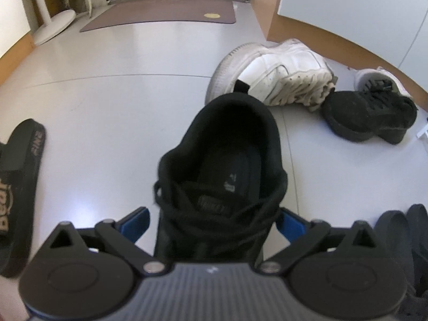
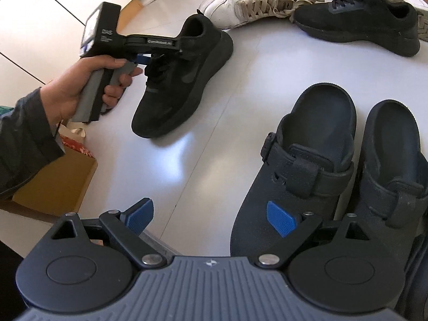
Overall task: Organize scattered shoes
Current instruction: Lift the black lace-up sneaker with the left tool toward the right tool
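Observation:
A black lace-up sneaker (image 1: 222, 160) (image 2: 184, 80) rests on the pale floor with its heel pointing away in the left wrist view. My left gripper (image 1: 213, 222) (image 2: 152, 57) straddles its laces, open; the left blue pad (image 1: 136, 222) stands clear of the shoe. A hand (image 2: 75, 88) holds that gripper. My right gripper (image 2: 211, 216) is open, with its right pad (image 2: 281, 219) above the toe of a dark clog (image 2: 307, 147). A second clog (image 2: 393, 174) sits close beside the first.
By the wall lie a white sneaker (image 1: 281, 75) (image 2: 248, 2), a second black sneaker (image 1: 369, 115) (image 2: 361, 21) and another white shoe (image 1: 379, 77). A black slipper (image 1: 21, 187) lies at the left. A doormat (image 1: 160, 13), a white stand base (image 1: 53, 26) and a cardboard box (image 2: 53, 187) are nearby.

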### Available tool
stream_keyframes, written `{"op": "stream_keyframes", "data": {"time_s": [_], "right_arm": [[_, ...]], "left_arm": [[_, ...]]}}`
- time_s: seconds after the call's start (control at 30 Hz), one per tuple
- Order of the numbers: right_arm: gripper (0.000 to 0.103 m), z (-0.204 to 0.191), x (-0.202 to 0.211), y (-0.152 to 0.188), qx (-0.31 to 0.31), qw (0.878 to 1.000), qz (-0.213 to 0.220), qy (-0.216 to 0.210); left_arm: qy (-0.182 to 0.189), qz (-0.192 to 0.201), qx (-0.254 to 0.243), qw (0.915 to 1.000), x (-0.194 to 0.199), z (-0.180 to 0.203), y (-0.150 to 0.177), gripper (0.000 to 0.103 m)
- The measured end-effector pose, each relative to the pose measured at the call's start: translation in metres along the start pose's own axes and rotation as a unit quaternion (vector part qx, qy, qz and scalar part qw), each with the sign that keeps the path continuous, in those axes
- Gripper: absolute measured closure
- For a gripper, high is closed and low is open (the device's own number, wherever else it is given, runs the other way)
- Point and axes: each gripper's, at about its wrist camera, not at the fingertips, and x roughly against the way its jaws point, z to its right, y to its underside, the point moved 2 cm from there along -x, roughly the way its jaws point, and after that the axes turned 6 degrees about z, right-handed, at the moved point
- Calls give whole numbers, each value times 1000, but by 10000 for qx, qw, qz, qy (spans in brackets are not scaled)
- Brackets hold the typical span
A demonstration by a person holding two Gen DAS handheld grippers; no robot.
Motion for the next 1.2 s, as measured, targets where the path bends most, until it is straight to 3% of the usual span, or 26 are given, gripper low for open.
{"op": "stream_keyframes", "data": {"time_s": [0.07, 0.5, 0.9, 1.2], "right_arm": [[8, 0, 1, -2, 7, 10000, 6, 33], [8, 4, -7, 2, -37, 9998, -173, 124], [8, 6, -8, 0, -134, 9997, -160, 150], [8, 6, 0, -4, -67, 9995, 101, 281]], "left_arm": [[-10, 24, 40, 10000, 2, 0, 3, 2], [-118, 235, -873, 9958, 11, 17, 17, 24], [312, 135, -1358, 9901, 21, 54, 43, 24], [467, -32, -1412, 9889, 33, 69, 61, 24]]}}
